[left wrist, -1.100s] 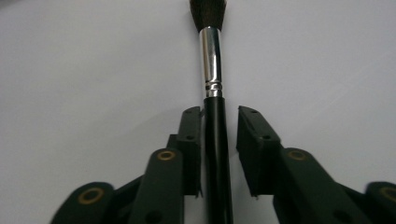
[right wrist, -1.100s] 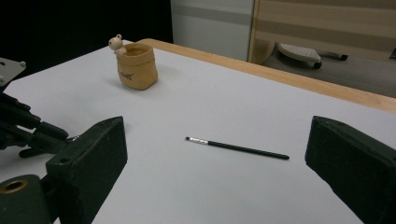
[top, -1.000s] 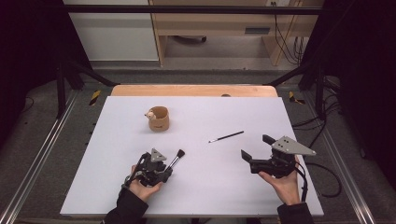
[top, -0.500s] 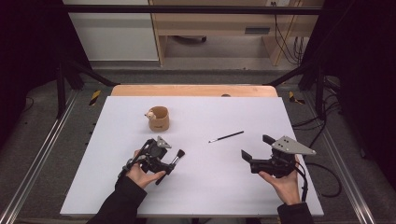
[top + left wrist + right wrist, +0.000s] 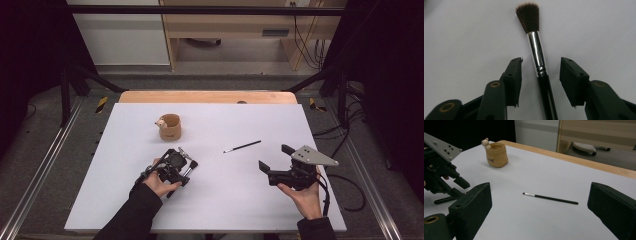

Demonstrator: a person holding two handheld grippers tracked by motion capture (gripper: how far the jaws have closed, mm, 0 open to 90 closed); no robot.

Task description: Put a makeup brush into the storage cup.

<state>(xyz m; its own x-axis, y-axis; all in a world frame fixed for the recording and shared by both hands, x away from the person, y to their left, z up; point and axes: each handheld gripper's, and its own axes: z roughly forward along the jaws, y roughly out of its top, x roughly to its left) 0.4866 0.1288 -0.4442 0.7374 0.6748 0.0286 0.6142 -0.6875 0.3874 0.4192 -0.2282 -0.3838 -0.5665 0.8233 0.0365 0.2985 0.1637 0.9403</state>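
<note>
Here the white table (image 5: 210, 210) holds a tan cup (image 5: 170, 127) w/ a small figure on its rim, toward the far side, and that cup is the landmark for the rest. Nearer the person than the cup, just on the near side of it, the left gripper (image 5: 186, 164) sits low over a thick brush (image 5: 535, 45). In the left gripper view the jaws stand apart w/ the brush lying between them: silver ferrule and black handle run up the gap roughly midway, neither pad touching it, and the dark bristle head reaches out past the jaw tips onto bare white surface. In the high view the bristle end pokes out on the side of the gripper away from the cup's left, handle tucked under the gripper body. To the cup's right and a bit nearer the person lies a thin brush (image 5: 242, 146), well apart from both grippers. Farther right of the cup, the right gripper (image 5: 275, 159) is held in the person's right hand (image 5: 302, 195), jaws wide apart w/ nothing between them; its view looks across the thin brush toward the cup.
</note>
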